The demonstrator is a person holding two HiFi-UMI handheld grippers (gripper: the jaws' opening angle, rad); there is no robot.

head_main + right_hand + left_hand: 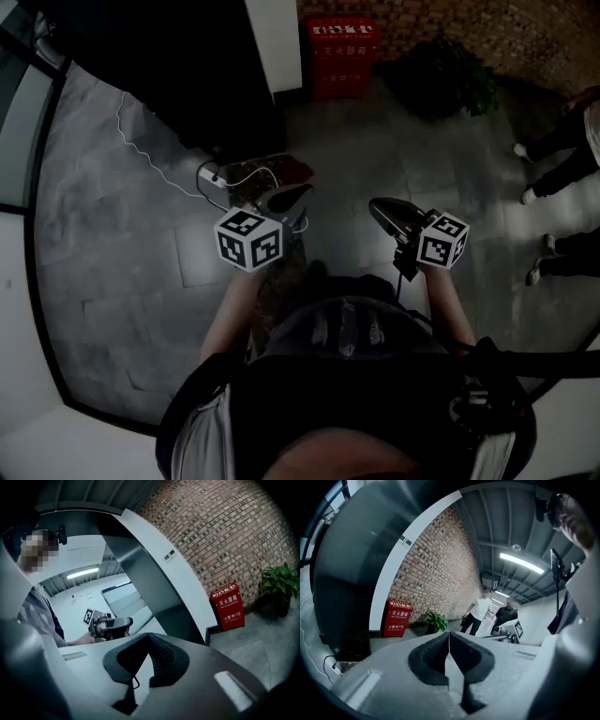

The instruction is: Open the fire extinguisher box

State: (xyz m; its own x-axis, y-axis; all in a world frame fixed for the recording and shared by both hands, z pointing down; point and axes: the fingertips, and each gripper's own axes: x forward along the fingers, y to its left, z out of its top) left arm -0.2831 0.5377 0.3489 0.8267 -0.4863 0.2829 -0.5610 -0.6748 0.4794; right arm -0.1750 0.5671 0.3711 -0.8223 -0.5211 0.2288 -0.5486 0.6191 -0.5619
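Box (342, 56) stands against the brick wall (450, 28), well off — left gripper (449, 635) and right gripper (149, 636) both pressed together, empty.

Indoor lobby or corridor of an office-type building, industrial-loft finish.
Bare brick wall (225, 531), large grey floor tiles (122, 234), and an exposed dark ceiling (497, 522) with a strip light (520, 563). A red fire extinguisher box (341, 56) stands on the floor against the brick, just beside a white pillar (274, 42), with a potted plant (441, 77) near it. A power strip (214, 175) with white cable lies by a dark curved panel (347, 573), possibly glass. Two people (480, 613) stand further down.
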